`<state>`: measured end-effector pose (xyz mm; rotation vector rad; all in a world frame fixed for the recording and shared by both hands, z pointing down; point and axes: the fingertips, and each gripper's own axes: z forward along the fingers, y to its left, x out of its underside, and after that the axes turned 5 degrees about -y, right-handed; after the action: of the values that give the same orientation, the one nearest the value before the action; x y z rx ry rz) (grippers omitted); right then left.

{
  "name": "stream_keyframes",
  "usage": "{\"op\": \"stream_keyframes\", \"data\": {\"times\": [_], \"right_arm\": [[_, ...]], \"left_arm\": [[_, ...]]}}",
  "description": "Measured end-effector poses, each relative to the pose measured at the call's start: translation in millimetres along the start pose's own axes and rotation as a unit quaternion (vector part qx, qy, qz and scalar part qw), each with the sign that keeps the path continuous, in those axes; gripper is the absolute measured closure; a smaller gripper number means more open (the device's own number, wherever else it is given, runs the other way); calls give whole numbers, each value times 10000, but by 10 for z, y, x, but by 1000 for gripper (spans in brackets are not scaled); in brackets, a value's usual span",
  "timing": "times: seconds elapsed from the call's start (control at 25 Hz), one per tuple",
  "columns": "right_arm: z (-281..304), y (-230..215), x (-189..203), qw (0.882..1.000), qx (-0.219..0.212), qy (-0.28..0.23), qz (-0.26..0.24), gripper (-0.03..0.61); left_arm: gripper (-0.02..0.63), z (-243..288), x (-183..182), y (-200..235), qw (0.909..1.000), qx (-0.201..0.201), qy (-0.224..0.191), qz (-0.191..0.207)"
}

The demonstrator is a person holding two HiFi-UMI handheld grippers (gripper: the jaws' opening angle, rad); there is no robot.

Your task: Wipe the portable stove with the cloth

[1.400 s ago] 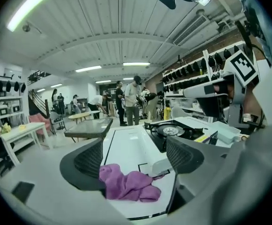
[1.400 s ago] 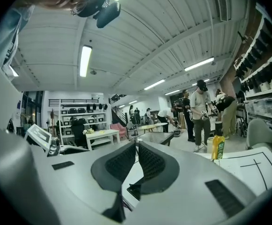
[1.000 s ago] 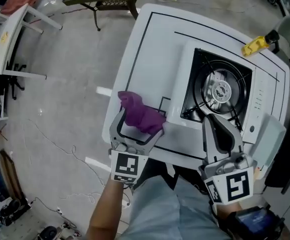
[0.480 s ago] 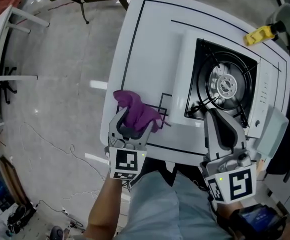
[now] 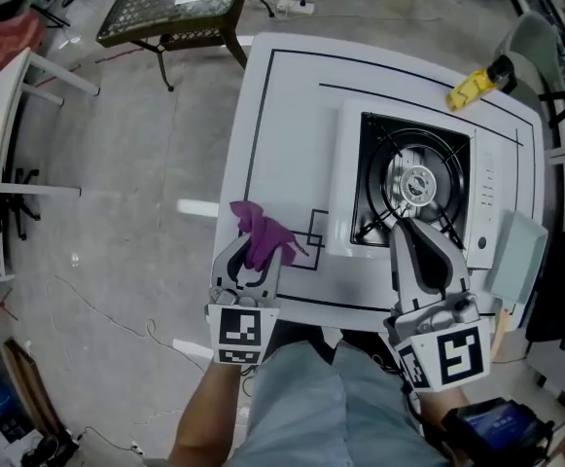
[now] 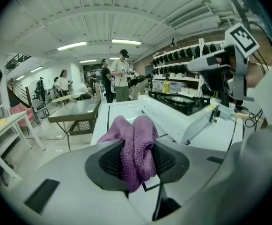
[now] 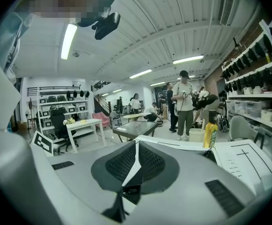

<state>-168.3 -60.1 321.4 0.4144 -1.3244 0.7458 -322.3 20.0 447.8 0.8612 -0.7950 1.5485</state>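
- Left tool (image 5: 255, 256) has just been closing. It now pinches the cloth (image 5: 263, 233) mid-bunch, pads pressed into the folds.
- Cloth is over the near part of the table (image 5: 282, 105), left of the stove (image 5: 345, 178) and not touching it.
- Cloth ends stick out past the tool tips, likely so there's loose fabric to drag over a surface.
- Right tool (image 5: 410, 233) is pressed together with nothing in it, above the stove's near edge by the burner (image 5: 416, 178).
- My guess is I've parked it out of the way, or have it ready to steady the stove.
- Wiping not begun. Next I need to carry the cloth right, onto the stove top.
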Motion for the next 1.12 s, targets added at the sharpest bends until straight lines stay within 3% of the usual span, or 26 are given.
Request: {"op": "stream_keyframes", "data": {"times": [0.36,0.6,0.84,0.96,1.12], "right_arm": [[-239,18,-758,9959,285,-840,-196,526],[-442,-40,-1016,9914,558,-1133,-347,526],[-672,-215,-943,9912,591,-1152,-260,526],[-783,-363,-848,9920,513,-1129,-248,526],[-988,-561,-673,9950,368,-916,-176,526]], "left_arm": [[459,-424,-1437,99,9915,84,-1254,325],[459,-548,-1968,-44,9818,297,-1793,560],[458,-455,-1964,-365,9821,353,-1683,765],[457,-338,-1757,-515,9849,116,-1480,894],[457,-208,-1332,-769,9928,-90,-1030,611]]}}
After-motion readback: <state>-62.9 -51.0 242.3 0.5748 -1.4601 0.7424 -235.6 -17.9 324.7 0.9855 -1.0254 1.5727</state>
